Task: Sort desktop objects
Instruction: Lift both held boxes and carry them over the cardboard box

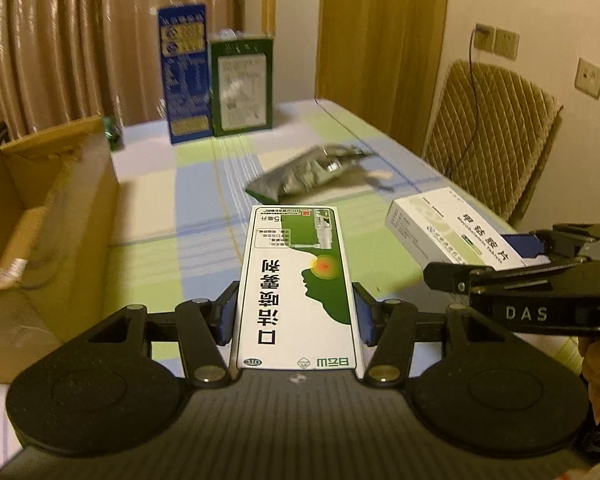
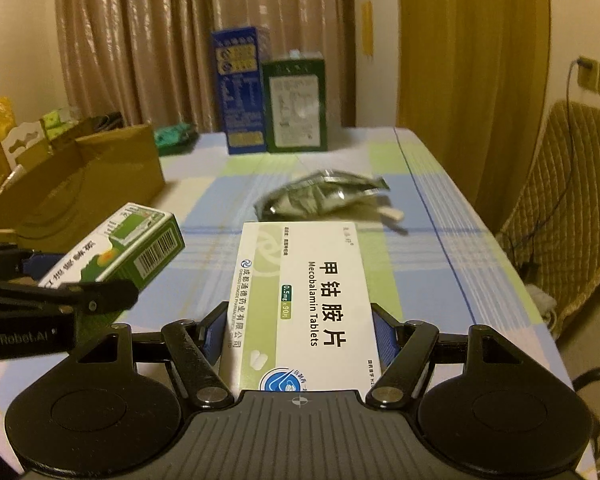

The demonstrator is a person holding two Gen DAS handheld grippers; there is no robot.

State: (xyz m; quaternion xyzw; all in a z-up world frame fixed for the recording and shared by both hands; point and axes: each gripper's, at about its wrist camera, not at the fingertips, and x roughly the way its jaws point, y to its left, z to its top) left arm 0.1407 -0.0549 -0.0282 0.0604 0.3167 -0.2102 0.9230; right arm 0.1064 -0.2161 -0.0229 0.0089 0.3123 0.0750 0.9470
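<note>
At the far left an open brown cardboard carton (image 1: 52, 184) stands on the checked blue-and-green surface (image 1: 204, 184). Just right of it, the left claw (image 1: 296, 312) is clamped on a long white-and-green spray box (image 1: 296, 280), carried clear above the surface, with a crumpled silvery foil packet (image 1: 312, 172) lying beyond it and a tall blue box (image 1: 186, 76) and a dark green box (image 1: 242, 88) upright at the far edge. Rightmost, the right claw (image 2: 300, 336) grips a flat white tablet box (image 2: 300, 304), also lifted off the surface, close beside the other box.
</note>
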